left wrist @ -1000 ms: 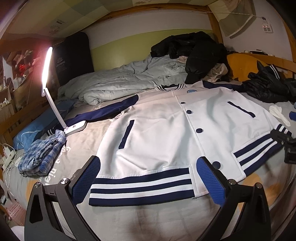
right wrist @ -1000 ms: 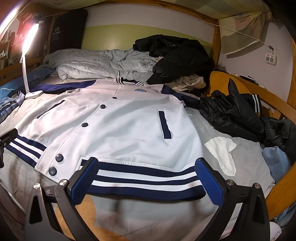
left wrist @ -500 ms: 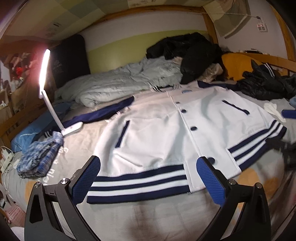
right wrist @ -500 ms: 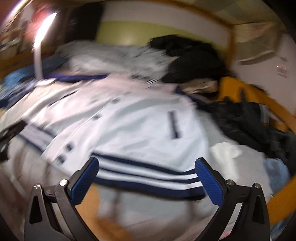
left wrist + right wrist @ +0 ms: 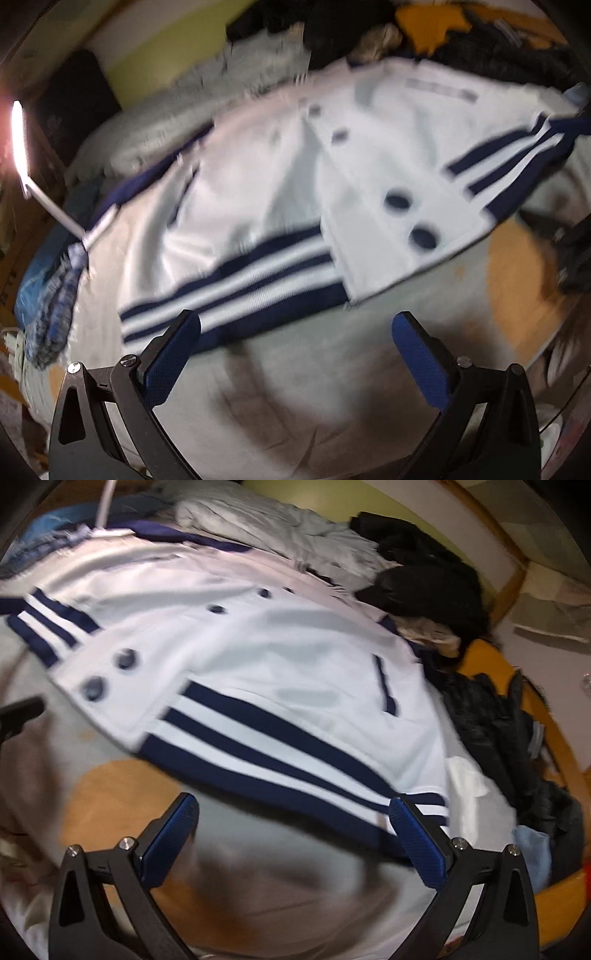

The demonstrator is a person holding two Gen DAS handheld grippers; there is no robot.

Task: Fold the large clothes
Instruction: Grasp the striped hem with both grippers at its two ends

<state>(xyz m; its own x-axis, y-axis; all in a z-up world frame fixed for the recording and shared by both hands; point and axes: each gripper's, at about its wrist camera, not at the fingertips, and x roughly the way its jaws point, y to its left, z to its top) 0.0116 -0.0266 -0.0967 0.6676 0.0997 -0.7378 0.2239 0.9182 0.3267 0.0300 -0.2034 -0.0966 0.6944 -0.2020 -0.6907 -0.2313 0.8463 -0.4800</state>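
A white varsity jacket with navy sleeves, navy buttons and a navy-striped hem lies flat, front up, on the bed; it also shows in the right wrist view. My left gripper is open and empty, just in front of the left part of the striped hem. My right gripper is open and empty, over the right part of the hem, with its right fingertip at the hem's corner. Both views are blurred by motion.
A lit desk lamp stands at the left by a plaid cloth. A grey duvet and black coats lie behind the jacket. More dark clothes and a wooden bed rail are at the right.
Both grippers have dropped and tilted down toward the jacket's hem, which now looks larger and closer. Both stay open. The jacket has not moved.
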